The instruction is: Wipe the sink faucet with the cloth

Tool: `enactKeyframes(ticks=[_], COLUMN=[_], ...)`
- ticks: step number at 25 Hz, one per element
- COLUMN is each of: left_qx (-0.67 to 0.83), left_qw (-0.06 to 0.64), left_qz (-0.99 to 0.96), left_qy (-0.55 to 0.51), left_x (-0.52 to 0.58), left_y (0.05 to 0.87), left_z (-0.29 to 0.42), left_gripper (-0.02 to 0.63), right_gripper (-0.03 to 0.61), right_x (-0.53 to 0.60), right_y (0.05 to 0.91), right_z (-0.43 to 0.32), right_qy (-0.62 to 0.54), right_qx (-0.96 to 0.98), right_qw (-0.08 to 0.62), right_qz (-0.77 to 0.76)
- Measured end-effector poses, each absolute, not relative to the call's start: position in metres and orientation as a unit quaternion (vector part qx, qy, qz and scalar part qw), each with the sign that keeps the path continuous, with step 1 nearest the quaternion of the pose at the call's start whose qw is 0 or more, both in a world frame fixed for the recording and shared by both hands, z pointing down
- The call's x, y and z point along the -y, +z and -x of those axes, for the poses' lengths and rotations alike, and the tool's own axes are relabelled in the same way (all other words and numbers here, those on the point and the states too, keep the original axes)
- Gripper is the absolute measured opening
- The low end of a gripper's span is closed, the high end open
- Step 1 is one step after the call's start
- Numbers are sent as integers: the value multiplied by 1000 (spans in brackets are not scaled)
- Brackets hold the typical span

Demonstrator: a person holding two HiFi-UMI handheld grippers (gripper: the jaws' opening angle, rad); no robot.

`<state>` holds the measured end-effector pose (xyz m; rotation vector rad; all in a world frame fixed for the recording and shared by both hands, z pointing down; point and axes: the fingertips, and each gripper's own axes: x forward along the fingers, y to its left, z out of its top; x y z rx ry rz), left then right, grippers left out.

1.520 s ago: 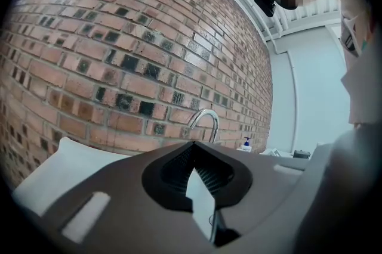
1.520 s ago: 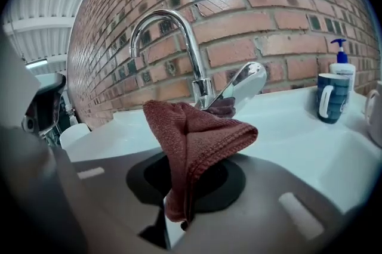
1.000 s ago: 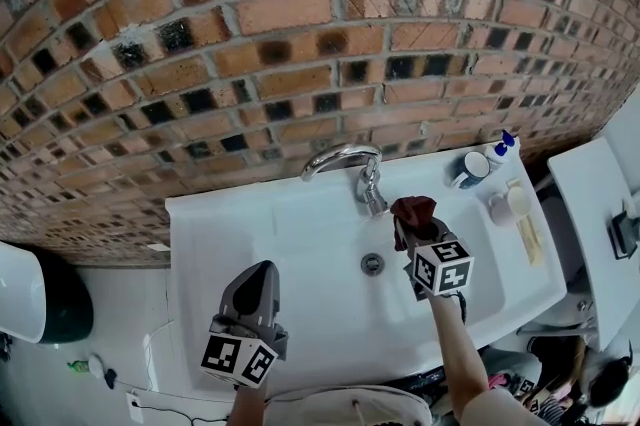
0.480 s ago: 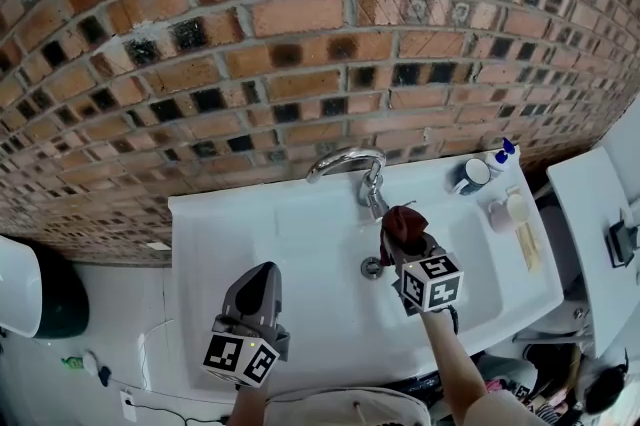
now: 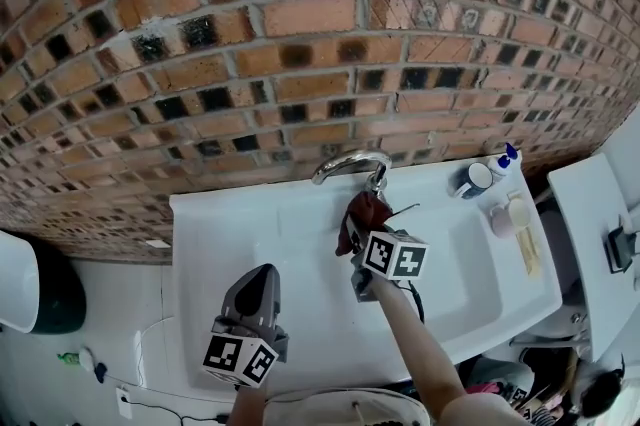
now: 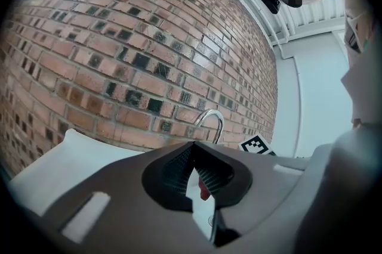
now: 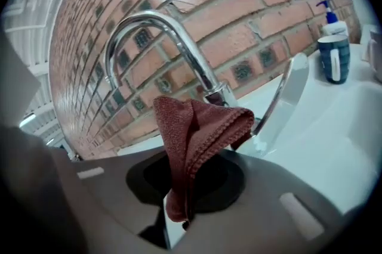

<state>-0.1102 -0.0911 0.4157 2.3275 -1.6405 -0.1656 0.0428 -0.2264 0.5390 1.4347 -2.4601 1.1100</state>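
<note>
The right gripper (image 7: 179,214) pinches the cloth (image 7: 200,133) by one narrow fold, the rest bunched above its tips. Just beyond stands the faucet (image 7: 182,44). Rubbing the spout could tug that fold free. The left gripper (image 6: 200,184) is clenched, empty.

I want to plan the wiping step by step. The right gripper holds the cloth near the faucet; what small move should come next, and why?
Probably ease the right gripper forward and slightly up, so the red cloth presses onto the faucet. The cloth is clamped in its jaws and sits just before the faucet's base; contact cannot be confirmed.
</note>
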Motion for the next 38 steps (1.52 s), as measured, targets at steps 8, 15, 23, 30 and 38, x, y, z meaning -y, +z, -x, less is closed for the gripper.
enactKeyframes(ticks=[8,15,23,30,38], left_qx=[574,576,575,579,577], left_qw=[149,150,147,154,154], left_qz=[-802,-801,-801,-796,-797], left_qy=[-62,-68,-77,-82,-86], left_x=[92,91,90,88,86], left_y=[419,418,418,417,415], left_z=[117,119,119,123,122], left_gripper=[6,6,6,6,6], right_gripper=[48,48,48,49,49], right_x=[246,247,254,254,240], right_y=[517,499,451,396,387], right_z=[-52,-61,-52,-29,-4], right_qy=[387,306,204,99,69], right_qx=[791,811,840,860,868], right_qw=[7,75,89,103,113], right_qz=[-473,-493,-494,-490,-479])
